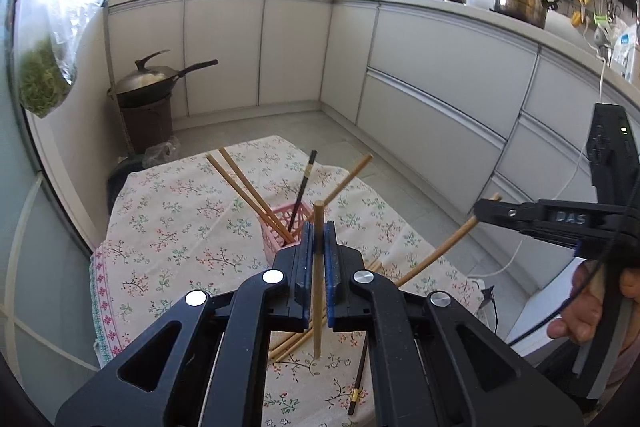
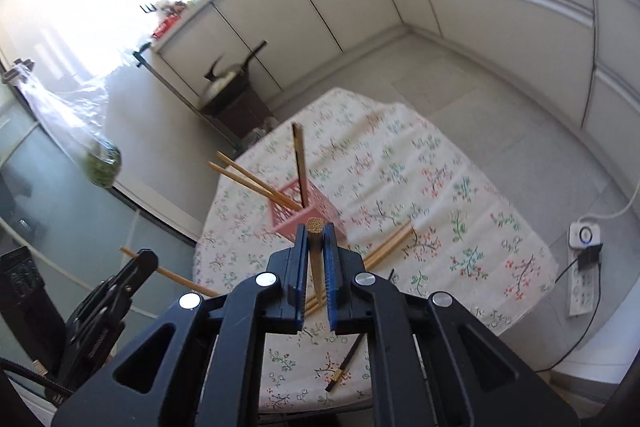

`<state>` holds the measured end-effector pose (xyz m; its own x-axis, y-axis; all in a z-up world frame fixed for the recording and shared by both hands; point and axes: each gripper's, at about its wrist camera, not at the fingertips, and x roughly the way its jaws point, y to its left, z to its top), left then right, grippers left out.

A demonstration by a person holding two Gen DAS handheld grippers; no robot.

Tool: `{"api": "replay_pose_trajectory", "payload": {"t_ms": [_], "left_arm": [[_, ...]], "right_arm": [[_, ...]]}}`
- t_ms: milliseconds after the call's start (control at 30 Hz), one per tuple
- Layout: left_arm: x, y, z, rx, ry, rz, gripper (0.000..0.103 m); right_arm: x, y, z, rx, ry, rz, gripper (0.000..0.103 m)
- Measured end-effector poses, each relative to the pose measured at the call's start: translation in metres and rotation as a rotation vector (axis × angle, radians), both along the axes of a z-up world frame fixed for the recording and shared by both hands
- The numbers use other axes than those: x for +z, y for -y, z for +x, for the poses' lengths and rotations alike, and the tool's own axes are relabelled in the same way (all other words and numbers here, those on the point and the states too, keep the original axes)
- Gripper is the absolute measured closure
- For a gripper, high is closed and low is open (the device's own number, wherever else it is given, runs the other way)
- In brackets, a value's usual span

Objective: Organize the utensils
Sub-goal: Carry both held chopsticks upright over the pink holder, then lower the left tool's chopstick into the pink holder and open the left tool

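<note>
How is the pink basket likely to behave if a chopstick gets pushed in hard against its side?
The pink basket looks like thin openwork plastic, so probably light. The wooden chopsticks and black chopstick in it lean outward well above its rim, so it may tip or slide on the floral tablecloth.

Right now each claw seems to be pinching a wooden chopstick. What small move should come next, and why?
Probably carry the left gripper forward over the pink basket and let its bamboo chopstick drop in. It is clamped nearly upright just short of the basket, which already holds several chopsticks. The right gripper holds another, and more lie on the tablecloth.
</note>
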<state>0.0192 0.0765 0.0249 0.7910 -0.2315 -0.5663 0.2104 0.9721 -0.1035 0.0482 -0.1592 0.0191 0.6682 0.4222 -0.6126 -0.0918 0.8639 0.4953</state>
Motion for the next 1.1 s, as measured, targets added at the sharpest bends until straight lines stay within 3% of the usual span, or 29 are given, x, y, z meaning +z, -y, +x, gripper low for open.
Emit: {"api": "replay_pose_trajectory", "payload": {"t_ms": [233, 467, 900, 1033, 1100], "left_arm": [[0.037, -0.015, 0.006, 0.086, 0.081, -0.05, 0.099], [0.069, -0.013, 0.038, 0.163, 0.165, -0.109, 0.099], [0.047, -0.003, 0.101, 0.261, 0.157, -0.078, 0.098], [0.034, -0.008, 0.109, 0.291, 0.104, -0.083, 0.088], [0.039, -0.015, 0.101, 0.321, 0.13, -0.096, 0.066]], "right_arm": [[0.038, 0.01, 0.002, -0.017, 0.083, 0.04, 0.095], [0.048, 0.02, 0.014, -0.04, 0.108, 0.06, 0.095], [0.047, 0.031, 0.042, -0.051, 0.096, 0.05, 0.095], [0.05, 0.029, 0.044, -0.052, 0.103, 0.052, 0.095], [0.054, 0.028, 0.045, -0.054, 0.112, 0.059, 0.095]]}}
